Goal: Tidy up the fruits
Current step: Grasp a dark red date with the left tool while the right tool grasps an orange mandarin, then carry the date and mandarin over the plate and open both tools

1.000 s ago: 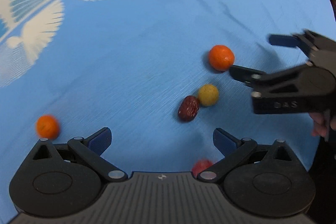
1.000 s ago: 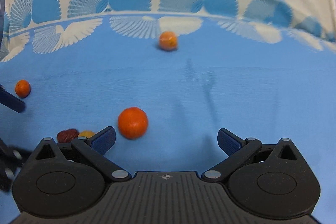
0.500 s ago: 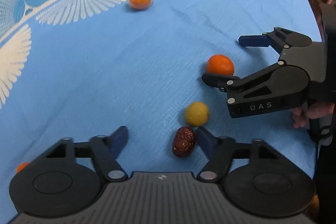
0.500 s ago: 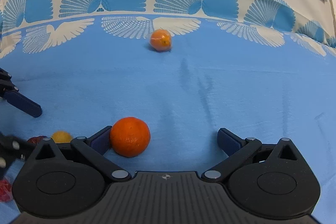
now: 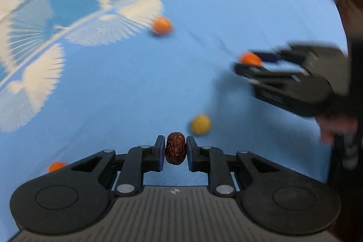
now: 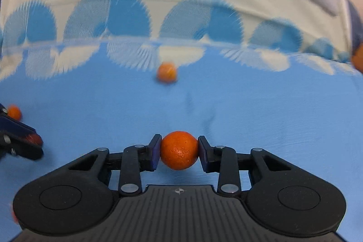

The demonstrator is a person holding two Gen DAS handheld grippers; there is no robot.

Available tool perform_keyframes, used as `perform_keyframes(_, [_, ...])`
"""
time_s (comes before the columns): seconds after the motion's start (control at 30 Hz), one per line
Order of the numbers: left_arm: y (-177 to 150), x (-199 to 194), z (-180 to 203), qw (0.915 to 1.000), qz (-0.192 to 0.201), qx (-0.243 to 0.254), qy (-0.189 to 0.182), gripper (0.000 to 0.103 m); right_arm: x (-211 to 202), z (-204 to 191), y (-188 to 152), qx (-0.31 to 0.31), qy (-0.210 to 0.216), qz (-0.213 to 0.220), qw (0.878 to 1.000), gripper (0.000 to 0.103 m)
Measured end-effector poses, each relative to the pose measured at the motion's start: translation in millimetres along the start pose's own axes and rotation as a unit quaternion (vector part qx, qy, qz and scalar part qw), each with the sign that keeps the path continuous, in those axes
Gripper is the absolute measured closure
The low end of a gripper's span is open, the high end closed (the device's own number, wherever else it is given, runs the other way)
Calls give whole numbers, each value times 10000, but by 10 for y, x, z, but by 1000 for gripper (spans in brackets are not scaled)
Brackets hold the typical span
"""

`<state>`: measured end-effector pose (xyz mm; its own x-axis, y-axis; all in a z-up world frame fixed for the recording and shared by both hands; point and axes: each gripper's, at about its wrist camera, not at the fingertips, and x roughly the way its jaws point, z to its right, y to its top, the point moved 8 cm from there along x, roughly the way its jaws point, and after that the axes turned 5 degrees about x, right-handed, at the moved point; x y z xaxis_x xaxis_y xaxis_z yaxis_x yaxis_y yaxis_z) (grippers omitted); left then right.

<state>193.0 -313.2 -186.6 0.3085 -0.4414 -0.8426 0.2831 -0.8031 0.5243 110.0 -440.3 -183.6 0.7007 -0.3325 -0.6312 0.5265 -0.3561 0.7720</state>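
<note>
Fingers of the left gripper [image 5: 175, 152] clamp a date [image 5: 175, 147], right gripper [image 6: 179, 152] jaws closing on an orange [image 6: 179, 150]; yellow fruit [image 5: 200, 124] and other oranges [image 5: 161, 25] lie scattered on the cloth [image 5: 127, 87], unsorted.

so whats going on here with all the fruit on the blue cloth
A person is sorting fruit with a hand-held gripper in each hand. The left hand-held gripper is shut on a wrinkled dark red date. The right hand-held gripper is closing on an orange, pads against both its sides. A yellow fruit and a small orange fruit lie loose on the blue tablecloth.
</note>
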Motion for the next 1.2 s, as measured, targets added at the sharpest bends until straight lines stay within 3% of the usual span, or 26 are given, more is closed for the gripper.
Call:
perform_keyframes(0.1, [4,-370,-121,9979,105,-537,358,82,-468,48,48,250,46,146,9996,67])
perform_keyframes(0.23, [-228,-955,-126,9920,221,-1090,597,82,-1090,-30,-17,542,308,51,9980,67])
perform_keyframes(0.4, [-674,-1632,31,9864,156,-1446,762,82,-1758,-404,-54,504,968,-124,9939,67])
perform_keyframes(0.53, [-1145,-1983,169,9823,-120,-1656,862,82,-2157,-752,-84,520,1491,-218,9872,67])
perform_keyframes(0.67, [-1542,-2261,226,9783,-132,-1892,838,82,-2475,-1121,-171,314,1815,-249,9826,67])
perform_keyframes(0.87, [-1945,-2677,249,9734,76,-1939,1219,82,-2802,-1584,-354,-218,2093,-304,9771,67])
perform_keyframes(1.2, [-2272,-3001,261,9650,279,-2263,1296,82,-3084,-1862,-523,-773,2160,-205,9731,67])
